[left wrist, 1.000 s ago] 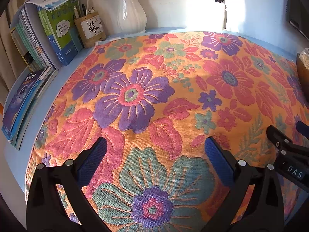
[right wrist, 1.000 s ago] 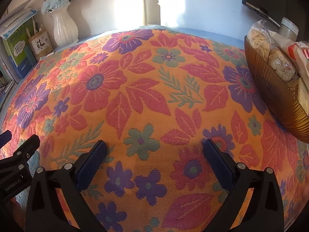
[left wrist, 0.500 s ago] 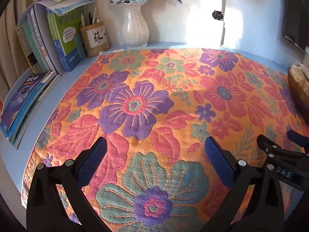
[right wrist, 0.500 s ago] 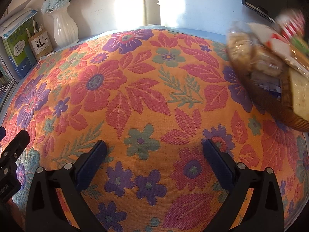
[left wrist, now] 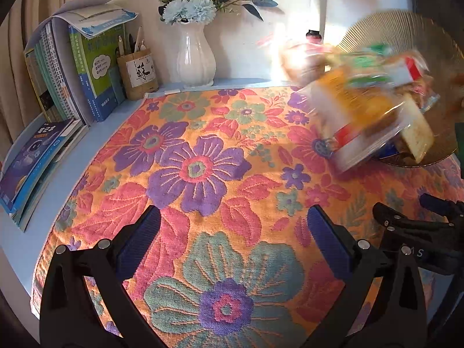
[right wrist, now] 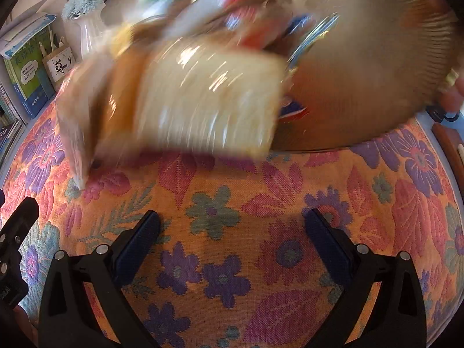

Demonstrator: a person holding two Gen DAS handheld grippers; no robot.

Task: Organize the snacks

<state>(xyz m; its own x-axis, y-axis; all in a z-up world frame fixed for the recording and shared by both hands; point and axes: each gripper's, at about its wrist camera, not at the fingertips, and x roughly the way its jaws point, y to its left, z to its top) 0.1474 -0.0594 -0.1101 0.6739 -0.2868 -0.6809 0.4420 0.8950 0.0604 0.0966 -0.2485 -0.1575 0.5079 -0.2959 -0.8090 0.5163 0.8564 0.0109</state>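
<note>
**Both grippers empty as snacks spill**

Your left gripper (left wrist: 233, 237) and right gripper (right wrist: 232, 236) hover spread wide, holding nothing, over the floral cloth (left wrist: 203, 133). Right view: blurred wrapped snacks (right wrist: 203, 101) tumbling from a tipped ribbed basket (right wrist: 377, 58). Only the left view shows books (left wrist: 87, 66) and vase (left wrist: 195, 55) clearly.

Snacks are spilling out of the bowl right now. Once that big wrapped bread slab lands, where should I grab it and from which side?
Wait until it settles; it is blurred in motion now. The wrapped bread slab is a flat, thick block tumbling from the tipped gold bowl. Likely best: the open right hand-held gripper comes from the near side and pinches across its thin edges, not its broad clear-wrapped face.
</note>
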